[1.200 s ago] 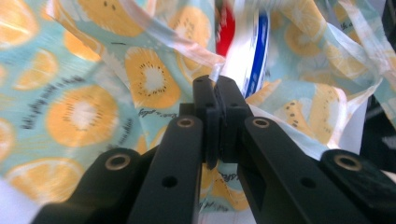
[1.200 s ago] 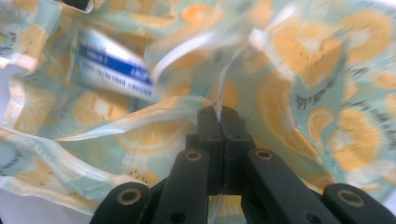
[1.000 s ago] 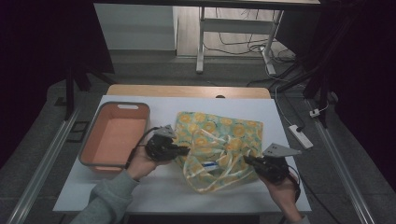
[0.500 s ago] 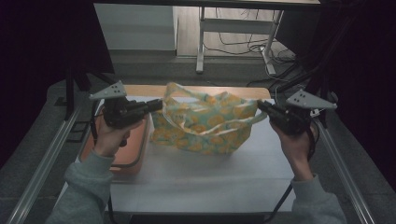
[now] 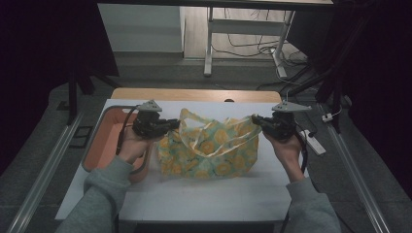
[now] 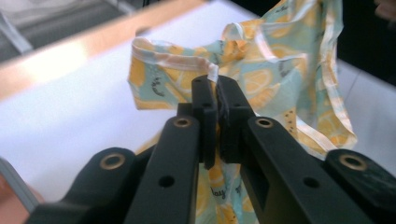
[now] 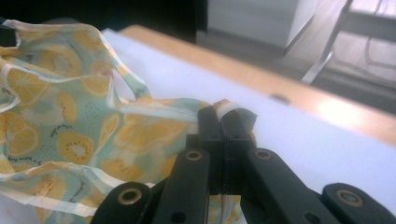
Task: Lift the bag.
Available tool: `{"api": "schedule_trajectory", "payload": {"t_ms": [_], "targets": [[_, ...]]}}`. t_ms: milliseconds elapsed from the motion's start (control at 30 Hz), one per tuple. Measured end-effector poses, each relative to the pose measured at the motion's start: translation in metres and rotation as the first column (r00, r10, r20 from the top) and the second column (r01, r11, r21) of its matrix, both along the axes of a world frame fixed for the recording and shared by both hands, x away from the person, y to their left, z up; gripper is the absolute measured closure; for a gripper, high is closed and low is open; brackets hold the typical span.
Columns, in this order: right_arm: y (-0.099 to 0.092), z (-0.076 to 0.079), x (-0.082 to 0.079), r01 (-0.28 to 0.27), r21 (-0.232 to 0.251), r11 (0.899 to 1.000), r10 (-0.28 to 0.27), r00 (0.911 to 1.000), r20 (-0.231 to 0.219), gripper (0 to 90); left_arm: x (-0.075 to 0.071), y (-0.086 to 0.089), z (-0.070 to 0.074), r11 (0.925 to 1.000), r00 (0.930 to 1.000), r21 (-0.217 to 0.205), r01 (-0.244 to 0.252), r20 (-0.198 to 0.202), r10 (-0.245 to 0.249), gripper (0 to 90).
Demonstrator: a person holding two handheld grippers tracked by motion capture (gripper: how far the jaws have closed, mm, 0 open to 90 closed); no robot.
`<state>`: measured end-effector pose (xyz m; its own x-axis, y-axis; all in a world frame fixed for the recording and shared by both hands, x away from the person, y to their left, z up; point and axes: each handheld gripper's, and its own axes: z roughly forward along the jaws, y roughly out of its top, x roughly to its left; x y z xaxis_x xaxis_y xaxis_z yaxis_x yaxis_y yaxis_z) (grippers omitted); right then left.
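**A:** so what have you got hold of there?

**B:** A cloth bag (image 5: 209, 148), the one with the lemon-slice print. I've got a gripper in each hand. My left gripper (image 5: 176, 124) is pinched on the bag's edge at my left, my right gripper (image 5: 254, 119) on the edge at my right, and the bag hangs stretched between them with its bottom down on the white table (image 5: 194, 199).

**A:** are both clamped tight, or just resting on it?

**B:** In the right gripper view the jaws are pressed together with the pale hem (image 7: 227, 107) poking out right at the tips, so that one's squeezed fully on the fabric. In the left gripper view the hem (image 6: 212, 71) sits at the tips too, cloth caught between the pads. That one has just been easing open a hair, there's a slim gap lower down between the jaws, but the fabric is still pinched.

**A:** where's the rest of the bag relative to the grippers?

**B:** Off the tips of both, basically. From the left gripper it spreads ahead and below the jaws; from the right one it fans out to the jaws' left. One handle loop (image 5: 187, 127) stands up just past my left gripper's tips.

**A:** anything else close by?

**B:** An orange tray (image 5: 104, 138), right under my left hand (image 5: 130, 148), beside the bag.
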<state>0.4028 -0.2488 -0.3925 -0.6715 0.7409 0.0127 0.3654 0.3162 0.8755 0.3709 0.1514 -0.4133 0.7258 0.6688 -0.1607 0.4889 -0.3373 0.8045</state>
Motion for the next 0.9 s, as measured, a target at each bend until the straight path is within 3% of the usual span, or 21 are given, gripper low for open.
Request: {"api": "schedule_trajectory", "payload": {"t_ms": [67,100,167,200,233,300,367,433,533,700,800,900], "targets": [[0.002,-0.011,0.003,-0.011,0.005,1.000,0.011,0.9996,-0.024,88.9,0.000,-0.002,-0.006,1.0000,0.9999,0.005,0.004,-0.014,-0.004,72.2],[0.003,-0.015,0.004,-0.016,0.006,1.000,0.016,0.9993,-0.033,86.8,-0.001,-0.003,-0.006,1.0000,0.9999,0.005,-0.005,-0.010,0.005,59.5],[0.004,-0.018,0.004,-0.024,0.010,1.000,0.025,0.9993,-0.029,65.5,-0.006,-0.002,-0.003,0.9998,1.0000,0.019,-0.004,0.007,0.004,26.0],[0.005,-0.017,0.002,-0.015,0.016,1.000,0.015,0.9999,-0.005,56.5,-0.010,0.001,0.000,0.9999,0.9997,0.015,-0.005,0.025,0.004,16.6],[0.003,-0.015,-0.002,-0.014,0.026,1.000,0.014,0.9996,0.023,50.3,-0.015,0.006,0.003,0.9999,0.9992,0.006,-0.010,0.040,0.010,13.6],[-0.002,-0.009,-0.012,-0.044,0.062,0.997,0.041,0.9978,0.052,42.1,-0.025,0.017,0.009,0.9997,0.9983,-0.016,-0.020,0.054,0.021,10.3],[-0.010,-0.003,-0.023,-0.076,0.107,0.991,0.070,0.9955,0.064,39.9,-0.037,0.028,0.012,0.9986,0.9967,-0.036,-0.037,0.071,0.040,10.0],[-0.017,-0.002,-0.034,-0.095,0.124,0.988,0.087,0.9936,0.072,39.3,-0.048,0.035,0.009,0.9989,0.9979,-0.036,-0.029,0.056,0.031,10.7],[-0.023,-0.007,-0.048,-0.116,0.110,0.987,0.109,0.9919,0.065,38.6,-0.063,0.039,-0.003,0.9991,0.9987,0.020,-0.038,0.036,0.037,11.0],[-0.031,-0.031,-0.066,-0.128,0.072,0.989,0.126,0.9915,0.029,37.8,-0.082,0.046,-0.023,0.9957,0.9983,0.072,-0.058,0.007,0.057,12.2],[-0.033,-0.044,-0.072,-0.133,0.045,0.990,0.132,0.9910,0.022,37.7,-0.087,0.051,-0.029,0.9958,0.9980,0.066,-0.063,-0.007,0.064,12.5],[-0.030,-0.044,-0.071,-0.140,0.039,0.989,0.139,0.9900,0.027,37.6,-0.088,0.052,-0.033,0.9954,0.9969,0.056,-0.078,-0.007,0.078,12.9]]}}
